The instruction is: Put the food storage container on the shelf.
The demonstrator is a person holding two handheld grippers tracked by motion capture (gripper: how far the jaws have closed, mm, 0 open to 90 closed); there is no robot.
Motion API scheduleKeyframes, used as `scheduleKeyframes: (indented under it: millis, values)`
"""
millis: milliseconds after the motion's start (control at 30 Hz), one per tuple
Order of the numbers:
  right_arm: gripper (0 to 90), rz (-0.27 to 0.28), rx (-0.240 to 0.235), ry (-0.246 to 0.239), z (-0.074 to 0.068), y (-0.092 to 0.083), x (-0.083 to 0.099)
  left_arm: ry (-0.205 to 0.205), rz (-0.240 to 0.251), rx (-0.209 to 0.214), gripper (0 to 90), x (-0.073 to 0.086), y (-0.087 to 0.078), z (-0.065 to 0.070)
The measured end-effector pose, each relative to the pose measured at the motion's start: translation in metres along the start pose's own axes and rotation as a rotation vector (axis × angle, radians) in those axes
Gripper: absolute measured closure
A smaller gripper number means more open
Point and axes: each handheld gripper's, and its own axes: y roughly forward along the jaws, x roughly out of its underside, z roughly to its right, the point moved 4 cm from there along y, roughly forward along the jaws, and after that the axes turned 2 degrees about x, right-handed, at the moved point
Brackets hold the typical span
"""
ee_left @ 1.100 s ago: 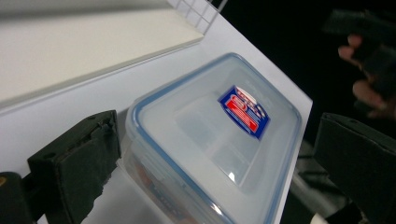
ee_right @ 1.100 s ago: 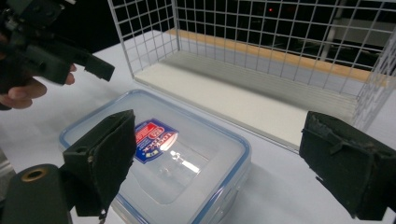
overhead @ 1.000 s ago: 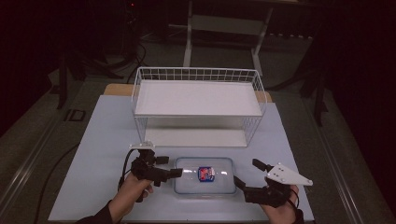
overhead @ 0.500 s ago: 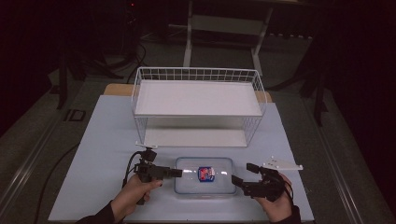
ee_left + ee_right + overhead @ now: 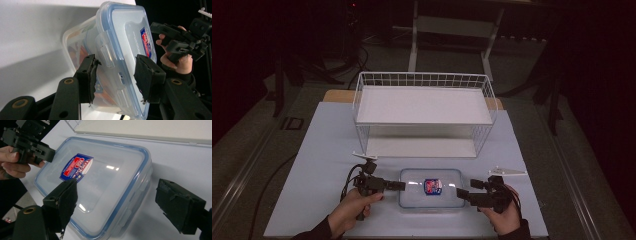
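A clear plastic container (image 5: 417, 194) with a blue-rimmed lid and a red and blue label lies flat on the white mat, just in front of the wire rack. My left gripper (image 5: 396, 185) is at its left end. In the left gripper view the gripper (image 5: 117, 75) is rolled on its side and its jaws have just been closing. The container (image 5: 125, 37) end and its latch are between the pads, which do not clearly press. My right gripper (image 5: 468, 188) is at the right end. Its wide jaws (image 5: 117, 202) stand either side of the container (image 5: 100, 177) corner, clear of it.
A white wire rack (image 5: 424, 105) with two shelves stands behind the container, its lower shelf open toward me. The white mat (image 5: 312, 165) extends left and right of the hands. Cables trail from the left gripper. The floor around the table is dark.
Both hands have come down and in toward the container's ends. The left jaws have narrowed around the left end. The right gripper's grey plate now lies flatter.
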Motion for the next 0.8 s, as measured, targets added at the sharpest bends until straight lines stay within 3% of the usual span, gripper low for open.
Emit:
scheduleKeyframes:
  millis: [100,233,367,633,800]
  values:
    - [18.7,-0.015,-0.027,0.029,0.000,0.001,0.002,-0.002,-0.003,0.001,52.0,0.001,0.000,0.001]
    - [21.0,-0.031,-0.068,0.070,0.001,0.003,0.004,0.039,-0.003,0.007,52.8,0.003,0.000,0.004]
    - [24.9,-0.039,-0.069,0.105,0.003,0.002,0.005,0.082,-0.004,0.015,55.3,0.006,-0.002,0.010]
    - [37.0,-0.073,-0.058,0.117,0.006,-0.001,0.010,0.138,-0.008,0.013,57.1,0.014,-0.005,0.018]
    - [44.6,-0.079,-0.103,0.137,0.009,-0.003,0.012,0.151,-0.006,0.017,57.3,0.015,-0.005,0.019]
